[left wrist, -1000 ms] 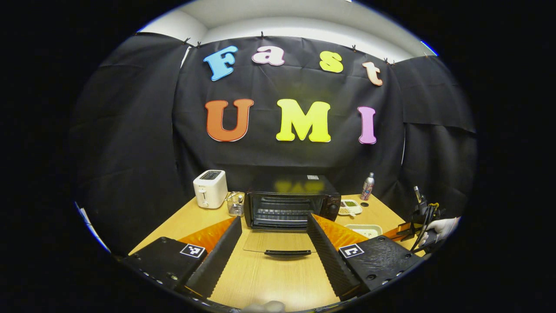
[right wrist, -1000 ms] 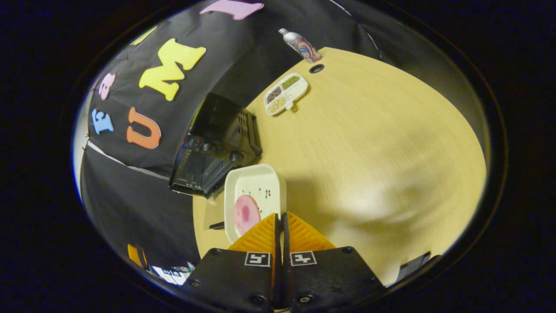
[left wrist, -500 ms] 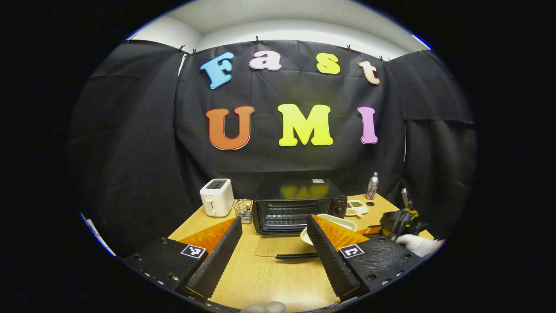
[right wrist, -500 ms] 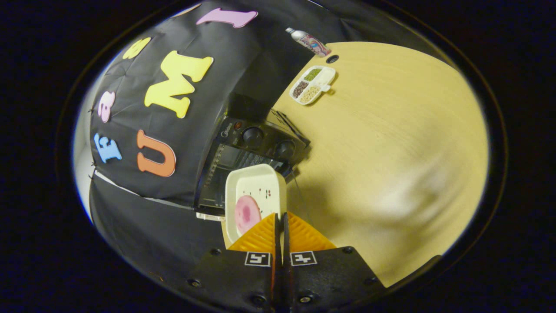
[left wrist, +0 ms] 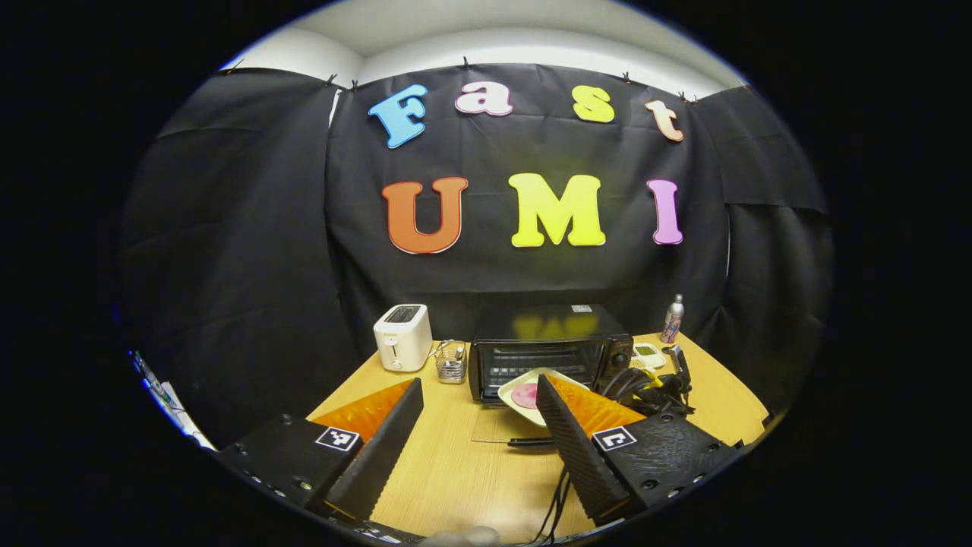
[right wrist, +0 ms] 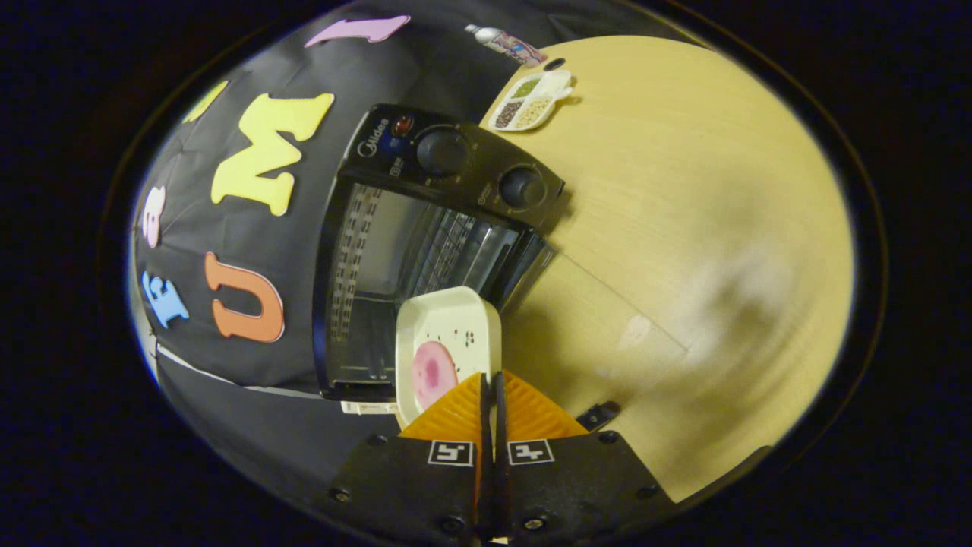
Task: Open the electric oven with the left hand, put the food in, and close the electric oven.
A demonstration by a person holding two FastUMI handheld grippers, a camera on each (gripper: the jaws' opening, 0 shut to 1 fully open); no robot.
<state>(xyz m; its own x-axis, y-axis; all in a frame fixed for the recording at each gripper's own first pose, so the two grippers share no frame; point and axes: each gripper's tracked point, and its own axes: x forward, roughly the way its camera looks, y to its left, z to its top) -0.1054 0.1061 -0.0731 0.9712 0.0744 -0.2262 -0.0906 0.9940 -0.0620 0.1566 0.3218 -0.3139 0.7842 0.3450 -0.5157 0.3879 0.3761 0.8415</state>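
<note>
We see one electric oven on the table, its door down, cavity empty. One white tray holding one pink food round hangs before it, our right gripper clamped on its rim. Our left gripper is spread apart, holding nothing. One divided dish holds three fillings.

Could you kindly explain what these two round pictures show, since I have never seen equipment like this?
A person holds a two-finger gripper in each hand; a fisheye camera rides on each. The left gripper view looks across the wooden table: the left gripper is open and empty, facing the black electric oven with its glass door folded down, a white toaster beside it. The right gripper view looks along the right gripper, shut on the rim of a white rectangular dish with a pink round food slice, just before the oven's opening.
</note>
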